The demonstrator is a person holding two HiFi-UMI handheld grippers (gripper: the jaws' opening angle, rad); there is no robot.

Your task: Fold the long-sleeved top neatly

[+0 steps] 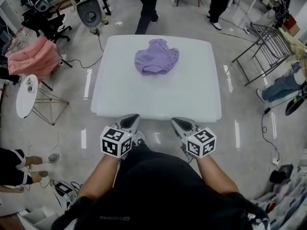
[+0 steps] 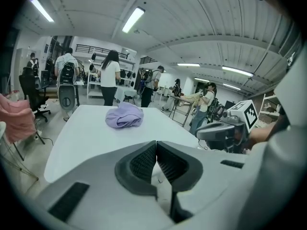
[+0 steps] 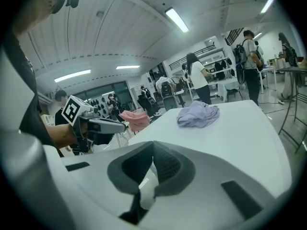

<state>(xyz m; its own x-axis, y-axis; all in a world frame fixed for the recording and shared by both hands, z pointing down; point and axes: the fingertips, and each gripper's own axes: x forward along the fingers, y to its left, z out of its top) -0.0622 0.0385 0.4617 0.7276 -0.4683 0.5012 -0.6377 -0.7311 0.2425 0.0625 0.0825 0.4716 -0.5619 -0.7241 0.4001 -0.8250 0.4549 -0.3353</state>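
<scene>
Lilac long-sleeved top [image 1: 156, 56], crumpled heap, far half of white table [image 1: 192, 95]

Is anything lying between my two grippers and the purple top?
Nothing visible. Only bare white table separates the left gripper and right gripper from the crumpled purple top, which lies alone toward the far side.

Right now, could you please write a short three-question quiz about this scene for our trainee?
1. True or false: the lilac top lies crumpled in a heap on the white table.
2. The left gripper and right gripper are: A) both shut and empty; B) both open; C) shut on the top.
3. What colour is the cloth draped left of the table in the head view?
Key: 1 true; 2 A; 3 pink.
</scene>
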